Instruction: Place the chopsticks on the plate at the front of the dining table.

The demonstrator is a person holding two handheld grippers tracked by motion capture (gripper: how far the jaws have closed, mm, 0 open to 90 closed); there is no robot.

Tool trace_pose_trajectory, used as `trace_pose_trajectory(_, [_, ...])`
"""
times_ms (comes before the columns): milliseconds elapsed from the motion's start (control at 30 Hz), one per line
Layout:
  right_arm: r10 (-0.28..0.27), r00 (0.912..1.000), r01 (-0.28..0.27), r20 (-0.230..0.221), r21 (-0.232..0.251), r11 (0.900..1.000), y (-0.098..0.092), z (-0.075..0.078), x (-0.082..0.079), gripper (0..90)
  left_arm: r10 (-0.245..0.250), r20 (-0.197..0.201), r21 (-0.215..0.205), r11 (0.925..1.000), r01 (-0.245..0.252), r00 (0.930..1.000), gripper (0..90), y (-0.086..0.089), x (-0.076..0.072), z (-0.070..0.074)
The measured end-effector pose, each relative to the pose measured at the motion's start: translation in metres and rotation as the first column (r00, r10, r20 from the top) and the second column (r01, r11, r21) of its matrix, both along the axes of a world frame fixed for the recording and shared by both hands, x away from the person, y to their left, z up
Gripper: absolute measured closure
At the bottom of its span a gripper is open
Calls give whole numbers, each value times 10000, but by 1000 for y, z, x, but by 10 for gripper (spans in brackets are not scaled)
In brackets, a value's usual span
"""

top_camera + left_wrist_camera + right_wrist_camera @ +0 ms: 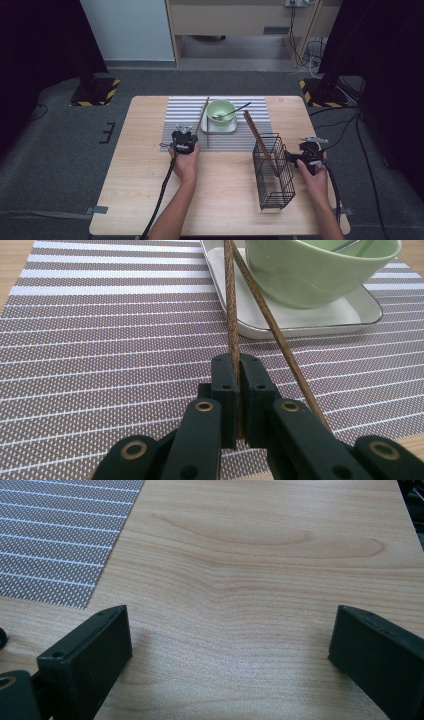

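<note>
Clamping one dark brown wooden chopstick near its lower end, the left gripper is held low over the grey striped placemat, apparently so the stick can be lifted away from its crossed partner chopstick leaning on the white square tray under the pale green bowl. The right gripper, jaws spread wide and empty, is kept above bare wood table beside the black wire basket, probably the intended destination.

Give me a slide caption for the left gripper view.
Left gripper clamps one wooden chopstick on the striped placemat, beside a green bowl on its white tray.
</note>
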State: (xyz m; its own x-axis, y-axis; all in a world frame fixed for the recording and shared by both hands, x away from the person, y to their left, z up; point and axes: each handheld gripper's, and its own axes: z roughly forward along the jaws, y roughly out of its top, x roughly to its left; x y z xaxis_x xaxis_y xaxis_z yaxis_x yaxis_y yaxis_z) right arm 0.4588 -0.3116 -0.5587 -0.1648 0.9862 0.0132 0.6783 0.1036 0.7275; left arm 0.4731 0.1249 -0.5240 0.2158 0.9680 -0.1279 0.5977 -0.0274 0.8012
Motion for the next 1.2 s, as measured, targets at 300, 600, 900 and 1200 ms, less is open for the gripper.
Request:
trace_pose_trajectory(300, [-1,10000,1,-4,5,10000,0,0,0,34,160,-85,-41,9999,-160,9998,857,4,-1,-4])
trace_pose_trajectory(600, [-1,10000,1,-4,5,10000,0,0,0,34,264,-408,-159,9995,-270,9988,857,5,0,-7])
trace_pose_trajectory(900, [2,10000,-2,-3,4,10000,0,0,0,34,215,-736,-207,9995,-231,9971,854,1,0,-11])
trace_pose_trajectory(1200, [1,10000,-1,-2,2,10000,0,0,0,34,26,-1121,-243,9997,-53,9937,844,-5,1,-15])
